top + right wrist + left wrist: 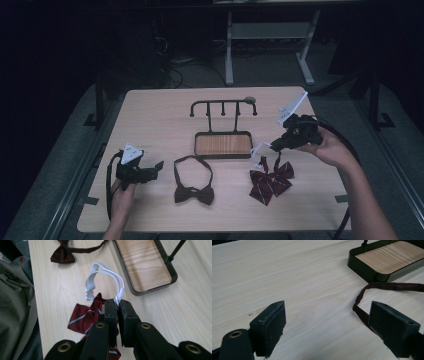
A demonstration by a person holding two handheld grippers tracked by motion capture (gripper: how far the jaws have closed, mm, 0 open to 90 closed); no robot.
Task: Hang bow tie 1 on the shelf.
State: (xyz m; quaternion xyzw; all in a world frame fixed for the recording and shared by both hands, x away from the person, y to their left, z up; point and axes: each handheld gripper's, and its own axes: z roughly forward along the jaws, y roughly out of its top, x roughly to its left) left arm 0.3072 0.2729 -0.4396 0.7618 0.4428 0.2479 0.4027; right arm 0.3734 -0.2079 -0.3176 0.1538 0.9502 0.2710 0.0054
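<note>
A dark red striped bow tie (271, 182) lies on the table at the right, its white elastic strap (260, 149) rising from it. My right gripper (275, 146) is shut on that strap. In the right gripper view the jaws (117, 305) pinch the white strap (100, 272) near its clasp, and the striped bow tie (82, 318) hangs just below and left of them. A dark brown bow tie (194, 192) with a looped strap lies at the centre front. My left gripper (157, 167) rests open to its left, and its strap (387, 286) runs by the right jaw.
A black hook stand (223, 105) rises from a wood-lined tray base (222, 144) at the table's middle; the base (387, 260) is also in the left gripper view. The dark bow tie (62, 255) and tray (145, 265) lie beyond the right jaws. Bare tabletop (150, 120) stretches to the left.
</note>
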